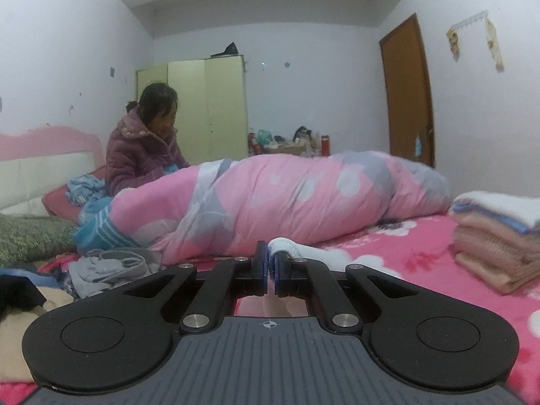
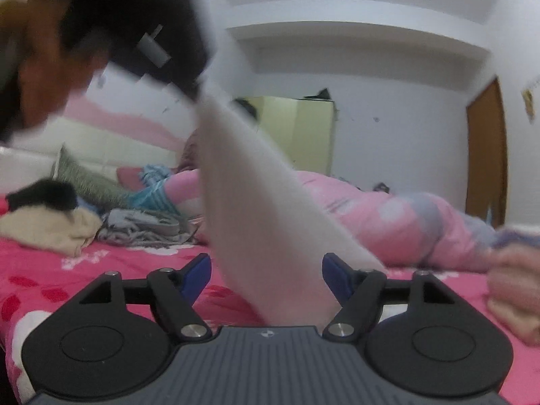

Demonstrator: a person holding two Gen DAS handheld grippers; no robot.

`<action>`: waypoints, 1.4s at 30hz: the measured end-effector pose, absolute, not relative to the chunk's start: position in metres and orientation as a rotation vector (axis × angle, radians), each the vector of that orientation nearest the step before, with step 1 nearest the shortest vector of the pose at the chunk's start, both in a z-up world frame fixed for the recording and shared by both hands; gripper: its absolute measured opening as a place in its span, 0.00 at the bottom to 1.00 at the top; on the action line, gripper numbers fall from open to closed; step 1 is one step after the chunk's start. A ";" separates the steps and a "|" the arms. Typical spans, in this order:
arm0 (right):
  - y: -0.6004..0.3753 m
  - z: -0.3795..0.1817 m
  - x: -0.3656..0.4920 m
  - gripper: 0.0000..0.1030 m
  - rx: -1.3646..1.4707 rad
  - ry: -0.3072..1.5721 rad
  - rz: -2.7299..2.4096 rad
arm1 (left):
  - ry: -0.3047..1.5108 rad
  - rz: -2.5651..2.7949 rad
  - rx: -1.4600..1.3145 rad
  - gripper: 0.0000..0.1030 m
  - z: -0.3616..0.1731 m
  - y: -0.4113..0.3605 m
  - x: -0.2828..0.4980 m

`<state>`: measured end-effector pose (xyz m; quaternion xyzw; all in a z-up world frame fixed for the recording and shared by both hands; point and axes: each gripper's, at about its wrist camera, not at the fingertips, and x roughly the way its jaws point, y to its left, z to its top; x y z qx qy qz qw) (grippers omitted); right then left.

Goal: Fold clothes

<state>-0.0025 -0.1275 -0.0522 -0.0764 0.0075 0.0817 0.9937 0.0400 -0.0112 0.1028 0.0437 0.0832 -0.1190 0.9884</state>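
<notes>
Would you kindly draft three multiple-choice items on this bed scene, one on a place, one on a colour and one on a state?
1. Where does the folded stack of clothes lie, seen from the left wrist camera?
A. at the right edge of the view, on the bed
B. on top of the wardrobe
C. on the floor by the door

2. What colour is the wardrobe?
A. dark brown
B. pale yellow-green
C. red

3. How does the left claw stand?
A. wide open
B. out of view
C. shut on a white garment

Answers: 1 A, the stack rests on the pink bedsheet at the right; 2 B, its doors are pale yellow-green; 3 C, the blue pads meet on white cloth.
</notes>
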 end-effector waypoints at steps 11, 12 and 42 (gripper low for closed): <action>-0.144 -0.027 -0.006 0.02 -0.146 -0.046 -0.025 | 0.059 -0.305 0.060 0.02 0.134 0.015 -0.020; -0.154 -0.018 -0.015 0.00 -0.133 -0.073 -0.032 | 0.057 -0.310 0.052 0.02 0.134 0.020 -0.023; -0.309 -0.061 0.040 0.53 0.345 0.362 0.145 | 0.619 -0.394 -0.055 0.74 -0.044 0.051 0.106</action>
